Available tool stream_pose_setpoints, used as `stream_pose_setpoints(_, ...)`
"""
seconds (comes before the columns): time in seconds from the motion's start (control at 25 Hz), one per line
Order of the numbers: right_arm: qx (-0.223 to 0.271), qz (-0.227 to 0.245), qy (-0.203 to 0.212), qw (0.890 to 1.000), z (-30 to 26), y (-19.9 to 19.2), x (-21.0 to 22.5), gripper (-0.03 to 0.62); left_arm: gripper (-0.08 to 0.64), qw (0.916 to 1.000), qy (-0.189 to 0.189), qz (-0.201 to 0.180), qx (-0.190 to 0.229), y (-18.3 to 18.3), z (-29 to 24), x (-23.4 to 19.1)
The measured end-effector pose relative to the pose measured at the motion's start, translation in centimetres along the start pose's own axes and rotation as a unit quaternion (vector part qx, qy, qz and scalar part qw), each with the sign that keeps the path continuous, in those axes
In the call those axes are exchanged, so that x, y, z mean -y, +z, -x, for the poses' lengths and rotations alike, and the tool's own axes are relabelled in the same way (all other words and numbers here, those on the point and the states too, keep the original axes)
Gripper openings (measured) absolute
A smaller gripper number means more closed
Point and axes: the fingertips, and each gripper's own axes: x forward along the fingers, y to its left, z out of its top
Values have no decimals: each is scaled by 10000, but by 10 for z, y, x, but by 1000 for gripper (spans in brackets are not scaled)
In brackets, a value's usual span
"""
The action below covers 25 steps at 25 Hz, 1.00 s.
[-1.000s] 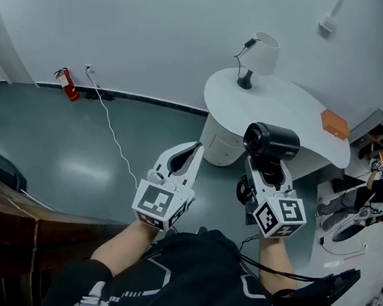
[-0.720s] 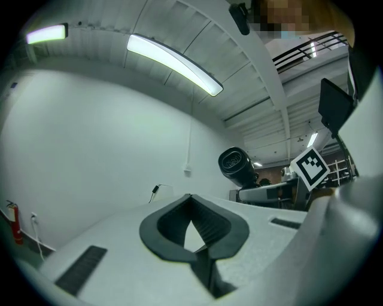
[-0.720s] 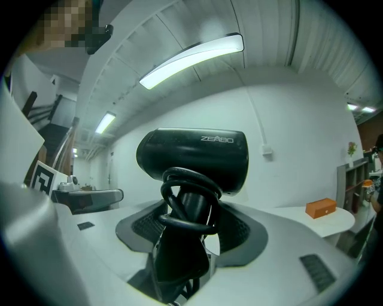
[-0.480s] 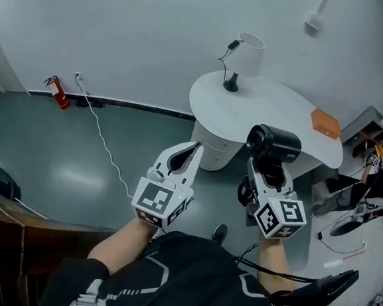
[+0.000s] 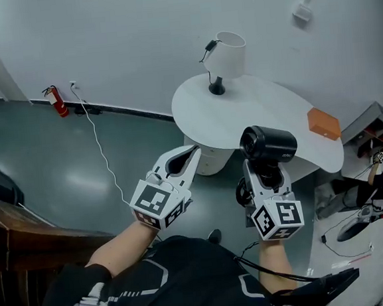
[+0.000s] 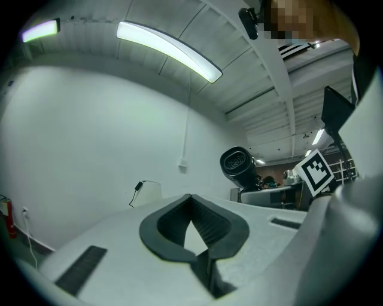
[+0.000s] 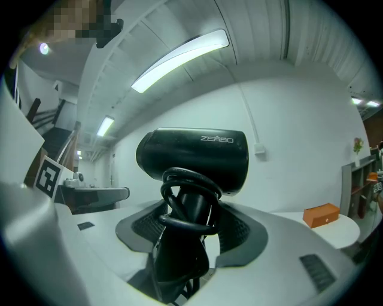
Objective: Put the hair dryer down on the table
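A black hair dryer [image 5: 268, 144] stands upright in my right gripper [image 5: 262, 173], whose jaws are shut on its handle. Its cord is coiled around the handle [image 7: 190, 206], and the barrel [image 7: 194, 154] lies crosswise above the jaws. The dryer hovers over the near edge of a round white table [image 5: 255, 120]. My left gripper [image 5: 190, 154] is held beside it at the left, jaws shut with nothing between them, over the floor short of the table. From the left gripper view the hair dryer [image 6: 238, 167] shows end-on at the right.
A white lamp [image 5: 222, 58] stands at the table's far side and an orange box [image 5: 323, 123] lies at its right edge. A red fire extinguisher [image 5: 56, 101] and a white cable [image 5: 101, 150] are on the grey floor at left. Shelves with clutter stand at the right.
The view has shifted so the table and lamp sit further left and nearer. The hair dryer now overlaps the table's near edge. Both grippers keep their hold and spacing.
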Motion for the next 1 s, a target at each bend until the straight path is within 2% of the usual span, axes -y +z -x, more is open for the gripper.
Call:
stream_pose_setpoints(0.36,-5,-95,12,10000,1,4,91,262,6,9998,48,-124,-140,-3,-82,42)
stream_pose_setpoints(0.76,-36,-214,112,9997,10,0,172,262,6,9995,155,-191,-215,-12,-148,87)
stream_pose_setpoints(1.0,-40,-311,130,9994,22,-4,215,262,6,9994,-10,-281,-224,-16,-178,124)
